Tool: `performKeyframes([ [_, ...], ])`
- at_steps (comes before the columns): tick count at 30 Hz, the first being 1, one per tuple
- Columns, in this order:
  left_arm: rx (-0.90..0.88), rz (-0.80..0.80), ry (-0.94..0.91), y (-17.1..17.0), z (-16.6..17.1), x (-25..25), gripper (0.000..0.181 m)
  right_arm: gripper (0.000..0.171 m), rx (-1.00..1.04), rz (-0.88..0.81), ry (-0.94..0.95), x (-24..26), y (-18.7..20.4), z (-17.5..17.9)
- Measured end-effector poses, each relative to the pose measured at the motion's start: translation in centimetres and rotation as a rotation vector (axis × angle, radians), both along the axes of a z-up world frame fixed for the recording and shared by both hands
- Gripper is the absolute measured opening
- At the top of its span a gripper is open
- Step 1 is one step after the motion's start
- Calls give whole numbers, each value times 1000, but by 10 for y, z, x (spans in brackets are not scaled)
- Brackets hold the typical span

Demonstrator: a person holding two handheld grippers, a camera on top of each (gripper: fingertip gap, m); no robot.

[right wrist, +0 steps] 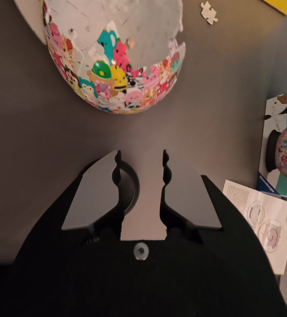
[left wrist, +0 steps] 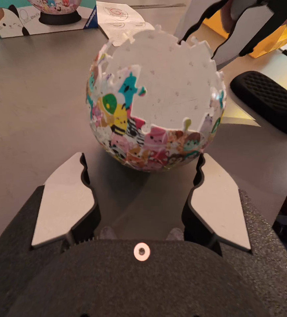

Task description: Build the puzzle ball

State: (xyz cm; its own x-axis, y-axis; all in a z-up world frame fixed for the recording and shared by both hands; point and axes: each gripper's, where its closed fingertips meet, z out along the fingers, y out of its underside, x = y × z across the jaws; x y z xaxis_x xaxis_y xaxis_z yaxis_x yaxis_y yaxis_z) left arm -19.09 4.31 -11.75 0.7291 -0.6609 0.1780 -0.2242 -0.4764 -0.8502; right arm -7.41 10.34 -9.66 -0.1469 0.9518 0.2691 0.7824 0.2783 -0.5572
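The part-built puzzle ball [left wrist: 139, 137] is a colourful shell with a white inside and rests on the grey table, its opening tilted up. It also shows in the right wrist view [right wrist: 115, 77]. My left gripper [left wrist: 141, 155] is wide open and empty, just short of the ball's near side. My right gripper [right wrist: 141, 151] is open and empty, above the table short of the ball. It shows in the left wrist view [left wrist: 197, 48] above the ball's far rim. A loose white piece [right wrist: 208, 12] lies on the table. A black round stand [right wrist: 130, 187] lies under my right fingers.
The puzzle box [left wrist: 36, 17] stands at the table's back left and shows in the right wrist view [right wrist: 283, 151]. An instruction sheet [left wrist: 122, 22] lies beside it. A black padded rest [left wrist: 266, 103] lies at the right. A yellow box [left wrist: 266, 41] stands behind it.
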Motion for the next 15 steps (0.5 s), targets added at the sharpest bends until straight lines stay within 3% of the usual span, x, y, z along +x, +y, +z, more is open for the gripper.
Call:
performKeyframes([
  [11,-16,60,-23,10,3,-32,109,48,-30,36,-51,0,-4,-16],
  [15,-28,9,-84,3,6,-27,110,56,-25,16,-33,-5,-6,-16],
])
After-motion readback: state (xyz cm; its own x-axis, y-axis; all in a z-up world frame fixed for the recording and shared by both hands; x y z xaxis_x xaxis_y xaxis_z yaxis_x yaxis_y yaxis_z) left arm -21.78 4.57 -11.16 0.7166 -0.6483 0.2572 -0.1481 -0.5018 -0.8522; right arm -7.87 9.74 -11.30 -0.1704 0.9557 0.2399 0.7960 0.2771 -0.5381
